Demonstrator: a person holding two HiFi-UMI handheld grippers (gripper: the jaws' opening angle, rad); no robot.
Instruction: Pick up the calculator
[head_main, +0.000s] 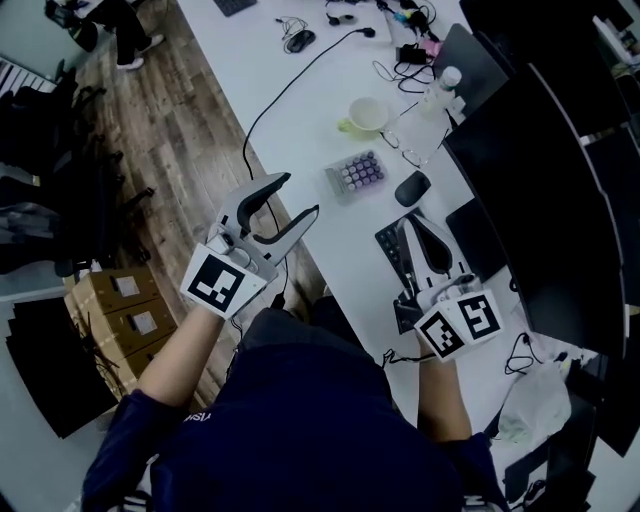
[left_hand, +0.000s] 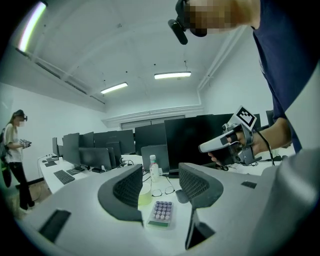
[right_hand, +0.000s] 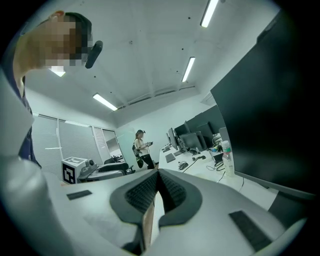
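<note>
The white tabletop (head_main: 270, 70) carries a pale green cup (head_main: 367, 115), eyeglasses (head_main: 404, 143), a clear plastic bottle (head_main: 440, 92) and a dark computer mouse (head_main: 412, 188). Cardboard boxes (head_main: 125, 318) stand on the wood floor (head_main: 190, 150).

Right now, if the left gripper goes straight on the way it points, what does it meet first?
Most likely the calculator. It lies on the white table, framed between the open jaws of the left gripper, with nothing before it. The pale green cup sits beyond. How high the gripper is above the table is unclear.
</note>
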